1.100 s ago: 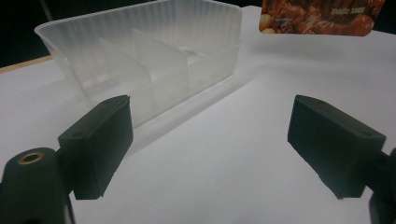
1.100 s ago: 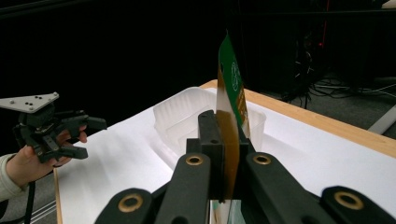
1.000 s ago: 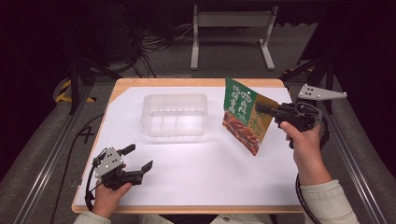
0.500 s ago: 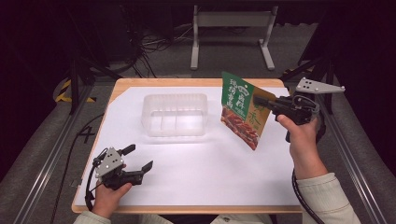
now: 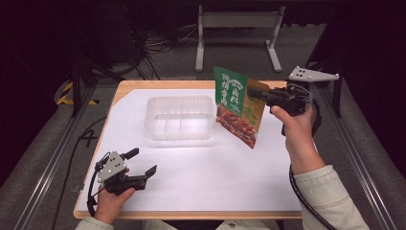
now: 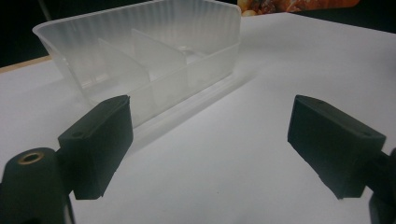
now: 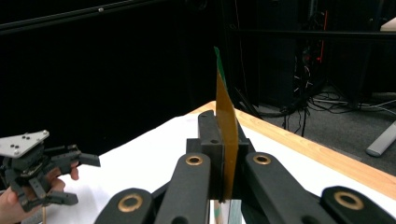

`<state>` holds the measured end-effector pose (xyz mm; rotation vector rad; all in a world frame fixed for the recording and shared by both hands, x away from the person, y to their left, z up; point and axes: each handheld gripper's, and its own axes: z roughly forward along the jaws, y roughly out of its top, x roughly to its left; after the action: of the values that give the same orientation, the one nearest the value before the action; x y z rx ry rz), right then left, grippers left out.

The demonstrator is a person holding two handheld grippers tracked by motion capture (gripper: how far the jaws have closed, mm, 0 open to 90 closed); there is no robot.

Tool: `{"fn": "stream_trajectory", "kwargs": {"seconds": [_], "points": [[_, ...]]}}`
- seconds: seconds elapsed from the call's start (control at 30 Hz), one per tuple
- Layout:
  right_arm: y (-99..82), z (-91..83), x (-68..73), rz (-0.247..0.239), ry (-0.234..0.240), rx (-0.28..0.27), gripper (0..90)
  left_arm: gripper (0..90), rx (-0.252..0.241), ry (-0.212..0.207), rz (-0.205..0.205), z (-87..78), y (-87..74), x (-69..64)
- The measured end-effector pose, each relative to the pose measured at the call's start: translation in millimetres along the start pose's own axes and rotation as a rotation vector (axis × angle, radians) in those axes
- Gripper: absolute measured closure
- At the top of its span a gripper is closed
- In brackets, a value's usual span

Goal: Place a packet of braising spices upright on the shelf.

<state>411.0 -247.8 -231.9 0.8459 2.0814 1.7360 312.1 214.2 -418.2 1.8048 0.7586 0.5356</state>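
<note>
While the right gripper (image 5: 262, 97) pinches the flat green-and-orange snack pouch (image 5: 240, 106) by one edge, aloft just right of the clear ribbed plastic divided tray (image 5: 180, 118), it could swing or slip; left gripper (image 5: 142, 161) rests spread, empty.

The right gripper (image 5: 258, 96) is held raised above the far right of the table, its jaws pressed together. The left gripper (image 5: 141, 162) is kept low at the near left, its jaws spread wide, nothing between them.
</note>
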Motion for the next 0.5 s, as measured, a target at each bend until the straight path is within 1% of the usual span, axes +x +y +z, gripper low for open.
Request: {"fn": "stream_trajectory", "kwargs": {"seconds": [0.13,0.27,0.5], "points": [[8.4,10.2,4.5,-0.004,-0.009,-0.003,90.0,14.9,-0.003,-0.001,0.000,0.1,-0.1,-0.1],[14.8,19.7,6.8,-0.001,-0.008,-0.010,90.0,14.9,-0.004,-0.002,0.001,-0.1,-0.1,0.0],[21.9,32.2,8.8,-0.007,-0.021,-0.025,90.0,14.9,-0.001,-0.003,0.001,-0.2,0.0,0.2]]}}
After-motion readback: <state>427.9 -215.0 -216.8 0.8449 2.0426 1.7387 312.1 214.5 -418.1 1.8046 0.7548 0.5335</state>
